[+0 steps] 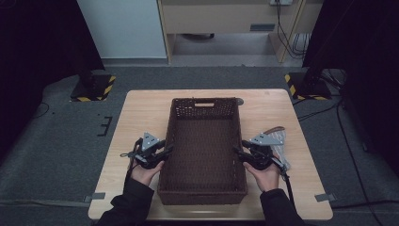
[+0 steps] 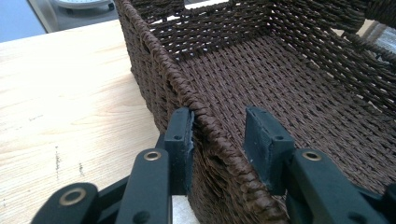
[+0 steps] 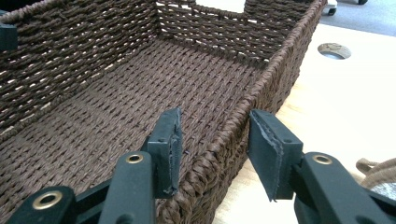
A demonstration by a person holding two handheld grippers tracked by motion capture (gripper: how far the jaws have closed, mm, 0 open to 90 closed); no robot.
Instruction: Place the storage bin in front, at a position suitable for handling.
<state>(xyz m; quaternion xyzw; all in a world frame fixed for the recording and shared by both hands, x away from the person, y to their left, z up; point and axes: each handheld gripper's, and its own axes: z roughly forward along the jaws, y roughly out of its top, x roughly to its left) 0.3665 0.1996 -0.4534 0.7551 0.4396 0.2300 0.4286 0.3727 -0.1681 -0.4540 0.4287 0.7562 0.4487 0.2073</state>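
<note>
From the high view we saw a cloth (image 1: 277,141) near the table's (image 1: 141,117) right edge. The left gripper (image 2: 219,140) and right gripper (image 3: 215,144) straddled the basket's (image 1: 202,141) side rims, jaws parted, unclamped.

Black claws (image 1: 165,151), brass rivets, dark sleeves (image 1: 134,200)

The high view is dim, with near-black corners left and right and slight softness throughout. Both gripper views are brighter and evenly lit: the table (image 2: 60,102) glares pale, the near jaws blur, and the basket (image 3: 140,93) weave stays sharp.
</note>
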